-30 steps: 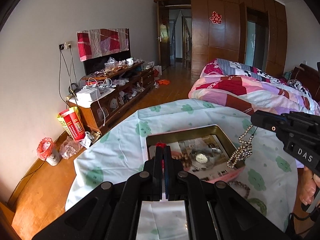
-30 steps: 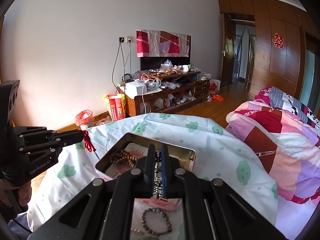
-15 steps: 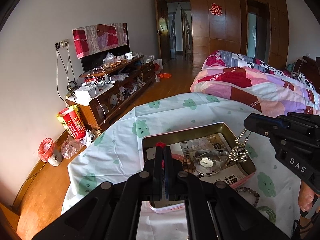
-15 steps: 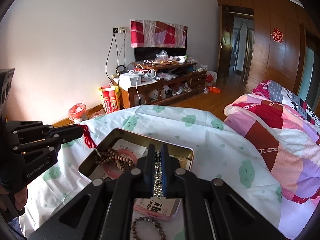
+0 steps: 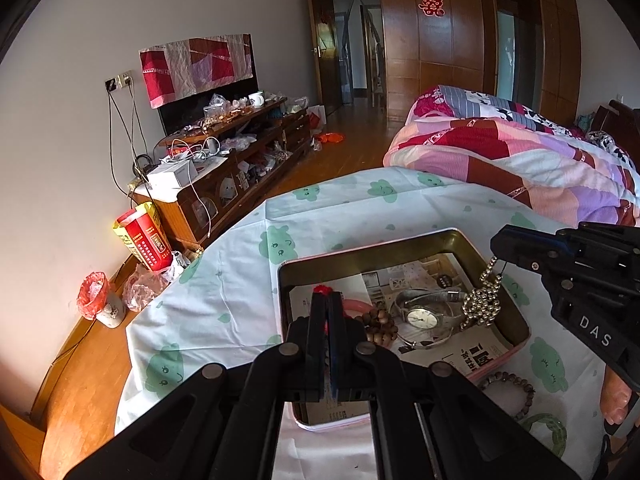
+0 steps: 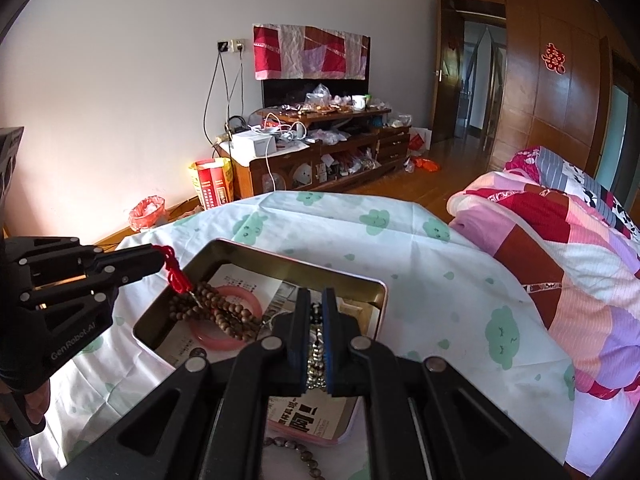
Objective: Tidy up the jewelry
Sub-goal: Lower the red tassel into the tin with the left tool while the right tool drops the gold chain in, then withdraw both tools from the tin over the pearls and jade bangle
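An open metal tin [image 5: 360, 252] lined with printed paper sits on a white cloth with green clouds. My left gripper [image 5: 327, 298] is shut on a red cord [image 6: 176, 276]; its string of wooden beads [image 6: 224, 312] lies heaped in the tin over a pink bangle [image 6: 240, 320]. My right gripper [image 6: 316, 294] is shut on a silver bead chain [image 5: 482, 300], which dangles into the tin's right side beside a wristwatch [image 5: 424, 318]. In the right wrist view the tin's rim [image 6: 300, 264] runs just beyond the fingers.
On the cloth in front of the tin lie a brown bead bracelet [image 5: 508, 392] and a green bangle [image 5: 548, 432]. A bed with a patchwork quilt [image 5: 520, 148] stands to the right. A cluttered wooden cabinet [image 5: 224, 168] lines the far wall.
Both grippers have sunk toward the tin. The wooden beads have gone from hanging to lying in the tin, and the silver chain has dropped lower into it.
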`<state>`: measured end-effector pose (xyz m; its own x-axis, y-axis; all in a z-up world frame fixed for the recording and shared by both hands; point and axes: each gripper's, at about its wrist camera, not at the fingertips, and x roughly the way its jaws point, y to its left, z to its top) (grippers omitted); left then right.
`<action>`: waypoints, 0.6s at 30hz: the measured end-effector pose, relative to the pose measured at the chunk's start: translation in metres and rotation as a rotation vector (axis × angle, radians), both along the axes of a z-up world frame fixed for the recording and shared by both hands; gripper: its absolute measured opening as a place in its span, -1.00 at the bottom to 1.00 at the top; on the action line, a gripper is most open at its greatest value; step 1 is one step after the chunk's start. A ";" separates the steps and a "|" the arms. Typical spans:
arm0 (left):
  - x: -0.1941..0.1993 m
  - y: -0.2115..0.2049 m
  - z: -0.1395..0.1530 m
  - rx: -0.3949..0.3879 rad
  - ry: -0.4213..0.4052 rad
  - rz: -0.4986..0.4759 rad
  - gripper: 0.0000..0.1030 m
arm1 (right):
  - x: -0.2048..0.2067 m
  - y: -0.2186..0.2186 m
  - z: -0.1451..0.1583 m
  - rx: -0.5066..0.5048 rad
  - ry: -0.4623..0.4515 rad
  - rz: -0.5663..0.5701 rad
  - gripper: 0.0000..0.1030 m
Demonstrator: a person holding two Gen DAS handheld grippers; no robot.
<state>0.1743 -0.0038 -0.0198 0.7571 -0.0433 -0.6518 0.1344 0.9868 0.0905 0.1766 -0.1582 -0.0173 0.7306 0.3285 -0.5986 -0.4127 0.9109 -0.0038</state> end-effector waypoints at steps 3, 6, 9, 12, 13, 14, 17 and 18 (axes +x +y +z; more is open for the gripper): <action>0.001 -0.001 -0.003 0.004 0.007 -0.004 -1.00 | 0.000 0.000 -0.002 -0.003 0.004 -0.005 -0.86; 0.002 0.000 -0.005 0.005 0.005 0.008 -0.99 | 0.003 -0.001 -0.005 -0.012 0.012 -0.014 -0.86; 0.004 0.003 -0.008 0.000 0.020 0.017 -0.97 | 0.004 -0.001 -0.009 -0.021 0.016 -0.023 -0.85; 0.006 0.005 -0.014 -0.001 0.052 0.041 -0.93 | 0.005 -0.002 -0.013 -0.027 0.022 -0.032 -0.75; 0.006 0.007 -0.016 -0.003 0.058 0.048 -0.92 | 0.005 -0.004 -0.014 -0.024 0.027 -0.038 -0.62; 0.006 0.007 -0.018 0.001 0.063 0.054 -0.84 | 0.005 -0.005 -0.015 -0.020 0.031 -0.044 -0.48; -0.001 0.009 -0.020 0.023 0.058 0.075 -0.03 | 0.004 -0.011 -0.018 -0.008 0.042 -0.057 -0.19; -0.004 0.010 -0.020 0.023 0.048 0.080 0.28 | 0.002 -0.013 -0.019 -0.008 0.041 -0.060 -0.19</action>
